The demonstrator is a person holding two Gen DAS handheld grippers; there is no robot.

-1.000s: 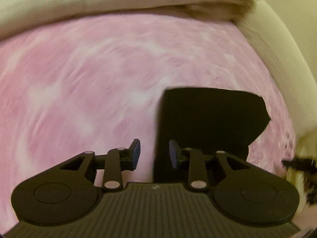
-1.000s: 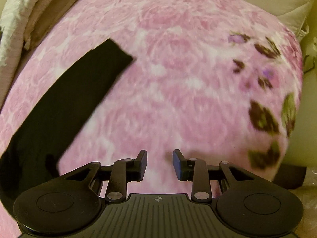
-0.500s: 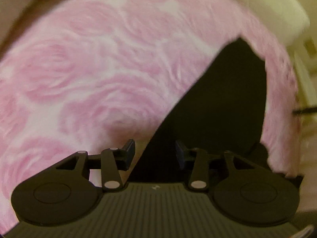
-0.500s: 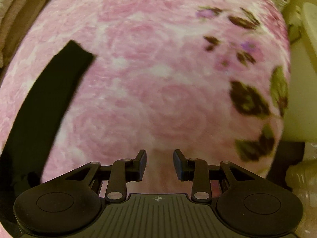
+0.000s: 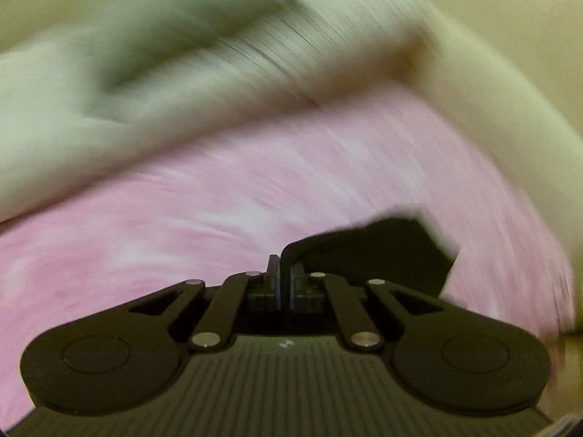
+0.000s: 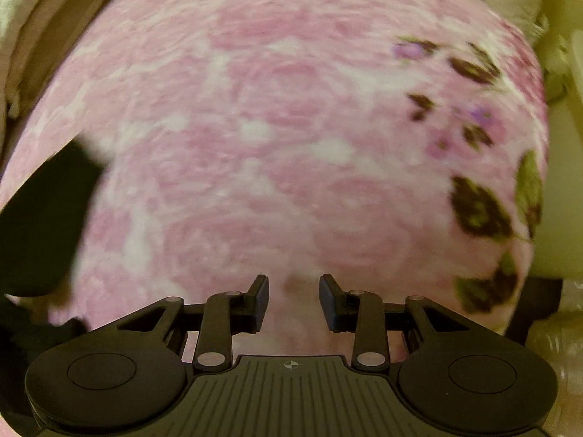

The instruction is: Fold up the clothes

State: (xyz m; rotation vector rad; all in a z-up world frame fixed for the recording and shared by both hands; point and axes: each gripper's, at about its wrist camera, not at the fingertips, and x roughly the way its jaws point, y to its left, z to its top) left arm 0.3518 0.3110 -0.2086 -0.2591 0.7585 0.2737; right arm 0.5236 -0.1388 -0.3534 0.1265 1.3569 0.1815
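A black garment point(image 5: 379, 255) lies on a pink rose-print blanket point(image 5: 182, 218). My left gripper point(image 5: 285, 273) is shut on an edge of the black garment, which bends up from between the jaws and trails to the right; this view is motion-blurred. In the right wrist view the same black garment point(image 6: 40, 225) shows at the far left edge, blurred. My right gripper point(image 6: 293, 293) is open and empty, low over the pink blanket point(image 6: 291, 145), well right of the garment.
A beige bedding pile point(image 5: 145, 83) lies along the far side of the blanket in the left view. Beige cloth point(image 6: 43, 18) borders the blanket's left side. Dark leaf prints point(image 6: 477, 211) mark its right part. A pale surface point(image 6: 561, 189) lies beyond the right edge.
My left gripper has closed on the black garment's edge and is swinging with it. In the right view the garment has drawn toward the left edge. My right gripper stays open.
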